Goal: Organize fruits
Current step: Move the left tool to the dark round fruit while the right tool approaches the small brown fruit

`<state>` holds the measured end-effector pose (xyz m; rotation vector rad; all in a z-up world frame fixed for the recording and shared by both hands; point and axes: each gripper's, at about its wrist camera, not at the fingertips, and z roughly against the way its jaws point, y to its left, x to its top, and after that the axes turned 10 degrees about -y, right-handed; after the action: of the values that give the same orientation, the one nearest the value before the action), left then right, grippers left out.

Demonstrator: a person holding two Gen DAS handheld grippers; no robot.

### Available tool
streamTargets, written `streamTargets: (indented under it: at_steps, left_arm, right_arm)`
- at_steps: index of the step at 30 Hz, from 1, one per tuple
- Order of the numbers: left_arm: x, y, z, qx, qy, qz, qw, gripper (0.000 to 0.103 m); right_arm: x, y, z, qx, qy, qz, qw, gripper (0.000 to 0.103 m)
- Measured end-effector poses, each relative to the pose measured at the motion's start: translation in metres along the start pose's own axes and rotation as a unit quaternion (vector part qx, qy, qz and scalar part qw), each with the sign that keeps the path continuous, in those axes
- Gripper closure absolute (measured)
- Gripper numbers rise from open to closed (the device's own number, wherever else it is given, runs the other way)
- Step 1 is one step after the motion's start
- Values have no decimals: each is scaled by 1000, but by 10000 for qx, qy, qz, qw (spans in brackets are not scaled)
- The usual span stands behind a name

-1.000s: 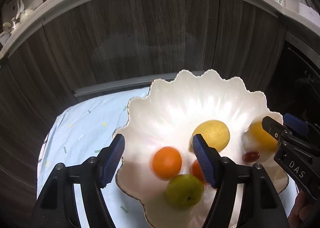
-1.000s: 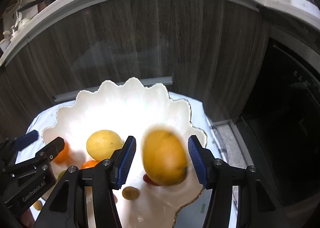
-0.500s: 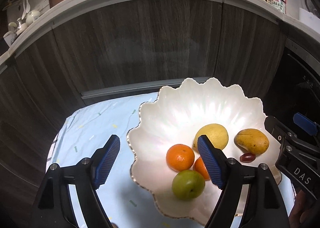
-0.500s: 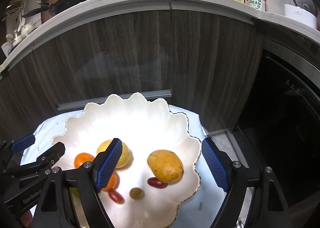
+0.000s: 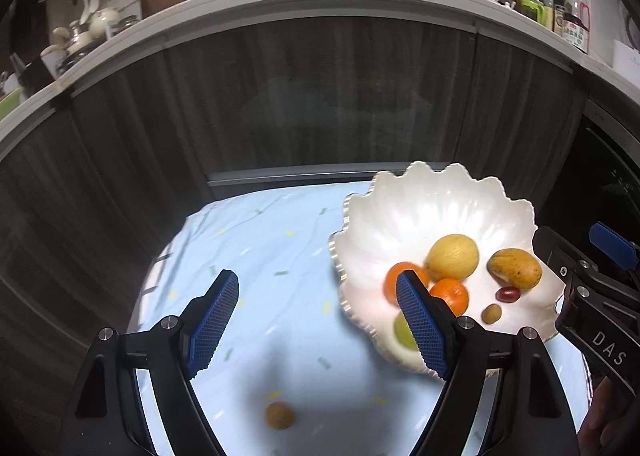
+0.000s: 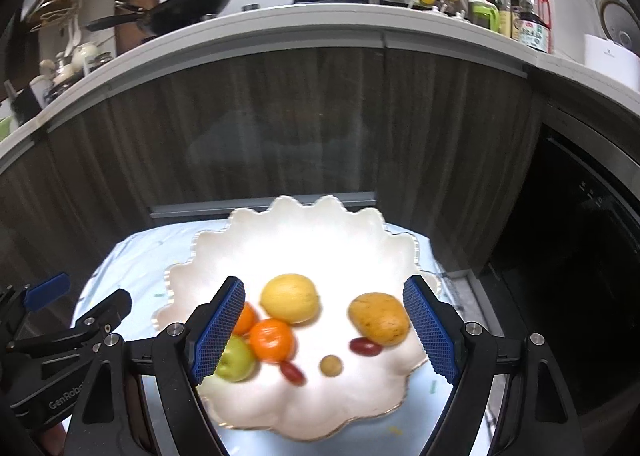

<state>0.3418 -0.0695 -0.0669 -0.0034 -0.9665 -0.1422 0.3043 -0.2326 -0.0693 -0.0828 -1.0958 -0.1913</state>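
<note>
A: Nearest first. Left hand-held gripper point(image 5: 316, 320): blue ribbed pads apart, nothing between them; its jaws have just been opening. Below it, a small round brown fruit point(image 5: 279, 415) lies alone on the pale blue speckled cloth of the worktop point(image 5: 256, 248), toward the near edge, well apart from the dish.

B: Right hand-held gripper point(image 6: 325, 330)?

A: Pads spread wide, nothing clamped; its jaws have just been opening too. The fruit lies in the dish under the gap, not touched by either pad.

B: Dish contents?

A: White scalloped shell-shaped dish with a gilt rim point(image 6: 304, 224), toward the worktop's right edge. Near side of it: green round fruit point(image 6: 235, 361), partly behind the left pad; two dark red oval grapes point(image 6: 292, 371) point(image 6: 364, 347); a small tan round fruit point(image 6: 331, 365). Further in: an orange mandarin point(image 6: 272, 339), a second orange one point(image 6: 244, 318) touching it, mostly hidden; a yellow-brown mango point(image 6: 379, 318) just beside the right pad; a yellow round citrus point(image 6: 289, 298).

B: Beyond?

A: Dark wood-grain cabinet fronts point(image 6: 320, 116), then a grey ledge with a black pan point(image 6: 188, 10) and bottles point(image 6: 530, 18).
</note>
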Motion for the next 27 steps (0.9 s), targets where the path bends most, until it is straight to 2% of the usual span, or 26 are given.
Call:
streamTargets:
  at_steps: [15, 27]
  left_arm:
    - [-26, 66, 61, 772, -13, 381, 9963, 22]
    - [-80, 100, 84, 1299, 269, 707, 9886, 22]
  right_arm:
    - [-12, 64, 26, 799, -11, 409, 9960, 21]
    - [-41, 115, 41, 1471, 76, 1040, 9836, 21]
